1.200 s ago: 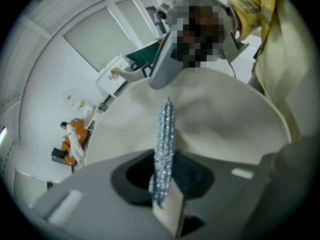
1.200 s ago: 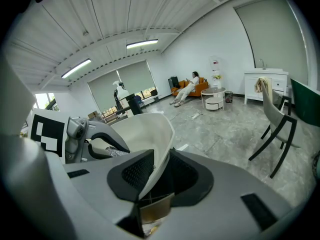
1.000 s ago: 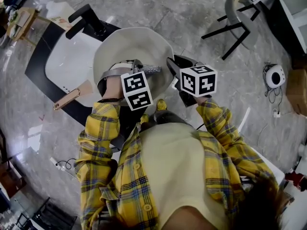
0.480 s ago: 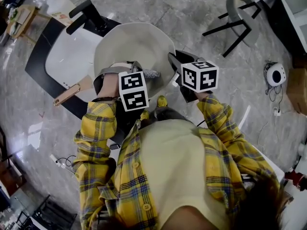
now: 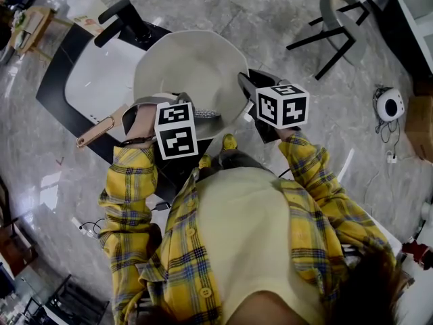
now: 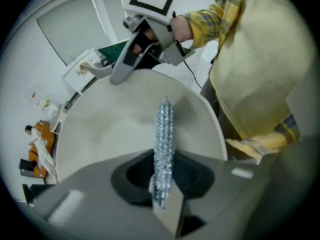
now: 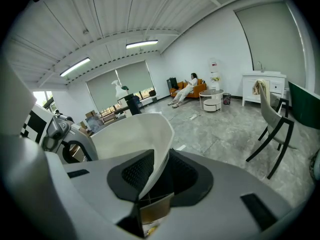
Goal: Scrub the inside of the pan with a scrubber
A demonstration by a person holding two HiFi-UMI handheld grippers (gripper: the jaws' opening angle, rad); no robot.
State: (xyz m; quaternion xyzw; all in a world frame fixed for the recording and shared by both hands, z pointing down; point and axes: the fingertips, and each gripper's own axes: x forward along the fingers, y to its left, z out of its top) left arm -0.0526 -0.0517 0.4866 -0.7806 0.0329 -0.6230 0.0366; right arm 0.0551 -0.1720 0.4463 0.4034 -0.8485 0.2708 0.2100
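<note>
Blk chair, wht sink

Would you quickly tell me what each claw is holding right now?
Left claw: closed on the scrubber.
Right claw: closed on the pan, at its rim.

The left claw has dragged the scrubber leftward inside the pan.

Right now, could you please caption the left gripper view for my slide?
A scrubber clamped in the left gripper over the cream pan; the right gripper pinches its rim.
</note>
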